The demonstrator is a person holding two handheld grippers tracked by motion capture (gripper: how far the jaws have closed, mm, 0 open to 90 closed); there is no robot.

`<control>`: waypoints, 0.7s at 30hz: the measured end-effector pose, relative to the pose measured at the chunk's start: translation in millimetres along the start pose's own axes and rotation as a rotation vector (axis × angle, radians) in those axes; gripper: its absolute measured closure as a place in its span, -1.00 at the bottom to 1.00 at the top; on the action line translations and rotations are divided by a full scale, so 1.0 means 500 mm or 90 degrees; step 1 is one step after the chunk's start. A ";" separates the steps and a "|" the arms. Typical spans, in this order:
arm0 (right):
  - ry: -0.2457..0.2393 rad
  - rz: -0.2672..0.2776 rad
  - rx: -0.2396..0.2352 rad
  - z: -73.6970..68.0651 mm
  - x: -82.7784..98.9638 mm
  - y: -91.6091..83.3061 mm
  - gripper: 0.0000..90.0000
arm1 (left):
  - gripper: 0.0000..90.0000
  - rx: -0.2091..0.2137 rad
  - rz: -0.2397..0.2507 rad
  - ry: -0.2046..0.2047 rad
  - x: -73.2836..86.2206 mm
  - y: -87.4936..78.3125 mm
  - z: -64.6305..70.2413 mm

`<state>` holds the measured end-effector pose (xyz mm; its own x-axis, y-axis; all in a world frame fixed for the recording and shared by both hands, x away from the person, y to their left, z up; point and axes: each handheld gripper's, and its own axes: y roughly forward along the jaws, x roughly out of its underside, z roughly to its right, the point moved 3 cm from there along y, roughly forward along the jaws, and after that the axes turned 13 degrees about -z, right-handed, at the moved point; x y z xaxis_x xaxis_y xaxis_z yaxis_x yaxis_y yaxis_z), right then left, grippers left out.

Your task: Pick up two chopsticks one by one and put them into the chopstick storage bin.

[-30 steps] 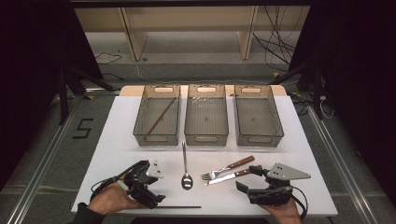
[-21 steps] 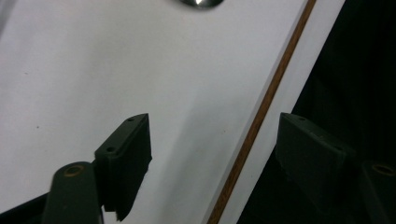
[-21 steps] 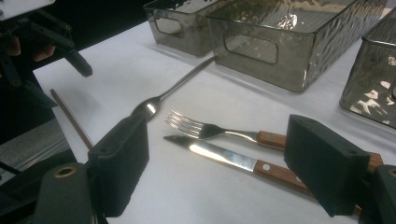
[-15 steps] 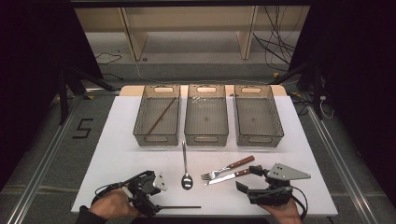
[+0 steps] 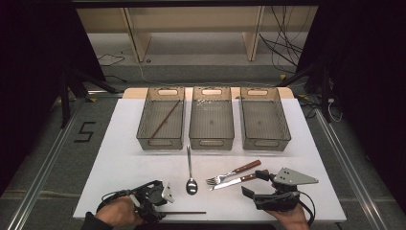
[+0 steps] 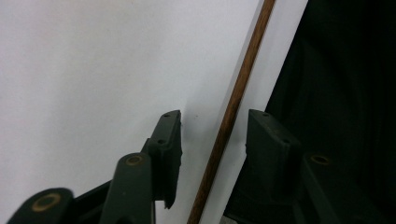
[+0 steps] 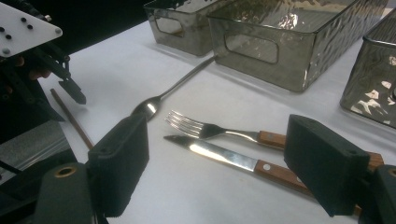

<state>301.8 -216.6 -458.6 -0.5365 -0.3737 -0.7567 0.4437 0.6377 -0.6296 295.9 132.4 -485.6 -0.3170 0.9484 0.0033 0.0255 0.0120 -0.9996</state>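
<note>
The thin dark-brown wooden chopstick (image 5: 184,212) lies flat on the white table (image 5: 119,158), close to the near edge and running roughly along that edge. Its left end sits under the left hand-held gripper (image 5: 154,211), and the rest of its length stretches away to the right toward the middle of the table.

In the left gripper view the chopstick (image 6: 233,105) passes straight up between the two black jaws, so its long axis runs along the gripper's line of sight and crosswise to the direction in which the jaws close. The jaws have just been closing with the stick between them. A gap shows on each side of it, so the pads do not yet press on it and the left hand-held gripper reads as open around the stick. The table edge lies just beyond the right-hand jaw in that view, so I judge there is little room on that side.

The right hand-held gripper (image 5: 261,191) stands with its jaws wide apart and empty, near the wooden-handled steel table knife (image 5: 237,181) and the wooden-handled steel fork (image 5: 232,172), well apart from the stick's near end. The left hand is clearly the nearer one to the chopstick. A second brown chopstick (image 5: 165,119) lies slantwise in the left clear plastic bin (image 5: 160,141).
</note>
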 end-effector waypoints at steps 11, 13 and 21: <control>-0.001 -0.002 0.000 0.000 0.000 0.000 -0.49 | 0.55 0.009 -0.023 0.010 -0.001 0.008 -0.003; -0.002 -0.002 0.000 0.000 0.000 0.001 -0.49 | 0.60 0.016 -0.026 0.016 -0.001 0.008 -0.002; -0.002 -0.002 0.001 0.000 0.000 0.002 -0.49 | 0.71 0.025 -0.029 0.031 -0.004 0.009 -0.002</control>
<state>302.1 -215.8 -459.1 -0.5353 -0.3779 -0.7554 0.4429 0.6359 -0.6320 297.7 131.1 -489.9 -0.2708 0.9614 0.0491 -0.0256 0.0438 -0.9987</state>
